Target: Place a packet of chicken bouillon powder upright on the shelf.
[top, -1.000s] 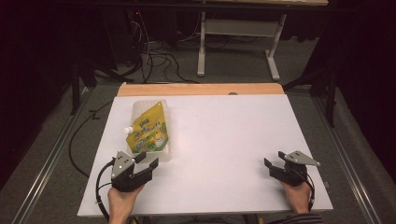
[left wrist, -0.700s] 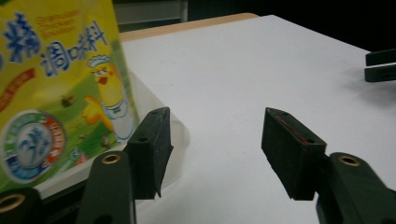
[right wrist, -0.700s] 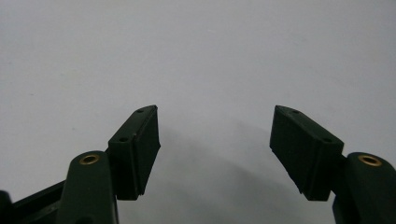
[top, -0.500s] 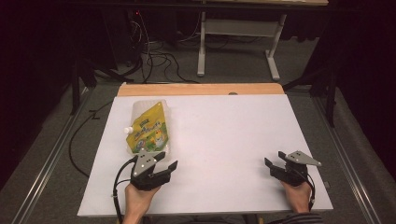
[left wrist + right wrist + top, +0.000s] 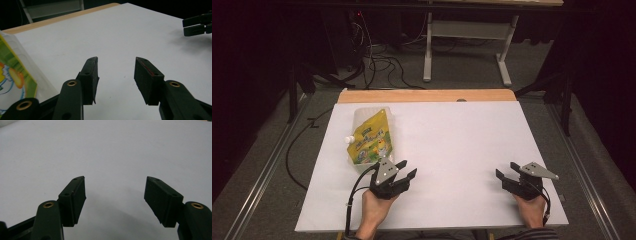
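Worktop: a white board (image 5: 452,150) with a bare wooden strip along its far edge; dark floor, cables and a grey frame lie beyond it.

Pouch: a yellow-green printed refill pouch (image 5: 369,137) lies flat on the left half of the worktop, its long axis running away from the person, with a small white spout cap (image 5: 347,140) on its left edge. In the left gripper view its clear sealed border and printed face (image 5: 15,77) sit at the far left.

Left gripper: the left gripper (image 5: 404,174) rests low on the worktop just beside the pouch's near end, angled to the right of it; jaws spread wide, nothing between them.

Right gripper: the right gripper (image 5: 506,178) sits near the right front corner, well apart from the pouch; jaws spread wide over bare white surface, holding nothing.

Handling, as judged: the pouch looks soft and pliable, with a smooth film that may slip; its contents would likely shift and sag when lifted. Whether it is full cannot be told.

Where to take hold, as judged: the flat sealed border at the near end, or the stiffer neck under the spout cap, offers firmer purchase than the bulging printed middle.

Risk, as judged: a pinch on the body could squeeze the contents toward the cap.
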Motion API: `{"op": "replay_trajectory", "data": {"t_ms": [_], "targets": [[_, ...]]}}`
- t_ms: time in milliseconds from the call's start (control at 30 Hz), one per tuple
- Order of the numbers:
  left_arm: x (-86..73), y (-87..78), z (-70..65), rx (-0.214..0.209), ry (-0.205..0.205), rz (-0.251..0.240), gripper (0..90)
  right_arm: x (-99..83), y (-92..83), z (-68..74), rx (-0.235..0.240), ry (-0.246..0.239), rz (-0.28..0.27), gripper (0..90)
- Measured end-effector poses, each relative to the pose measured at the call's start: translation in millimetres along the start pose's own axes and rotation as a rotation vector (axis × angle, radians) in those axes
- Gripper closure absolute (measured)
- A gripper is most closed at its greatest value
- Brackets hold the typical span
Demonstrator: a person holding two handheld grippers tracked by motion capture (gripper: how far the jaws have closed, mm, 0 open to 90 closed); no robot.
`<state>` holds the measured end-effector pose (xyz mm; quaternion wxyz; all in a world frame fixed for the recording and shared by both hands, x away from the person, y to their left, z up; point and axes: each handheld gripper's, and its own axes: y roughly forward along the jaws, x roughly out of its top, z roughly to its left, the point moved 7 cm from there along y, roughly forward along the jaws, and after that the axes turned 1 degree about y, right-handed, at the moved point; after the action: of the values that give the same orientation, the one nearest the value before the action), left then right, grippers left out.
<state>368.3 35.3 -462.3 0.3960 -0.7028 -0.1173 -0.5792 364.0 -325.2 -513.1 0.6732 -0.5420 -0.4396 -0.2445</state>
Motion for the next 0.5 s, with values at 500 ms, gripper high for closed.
{"op": "replay_trajectory", "data": {"t_ms": [500], "targets": [[1.8, 29.3, -3.5, -0.033, -0.038, 0.024, 51.9, -0.3, 0.8, 1.5, 0.004, -0.009, 0.009, 33.9]]}}
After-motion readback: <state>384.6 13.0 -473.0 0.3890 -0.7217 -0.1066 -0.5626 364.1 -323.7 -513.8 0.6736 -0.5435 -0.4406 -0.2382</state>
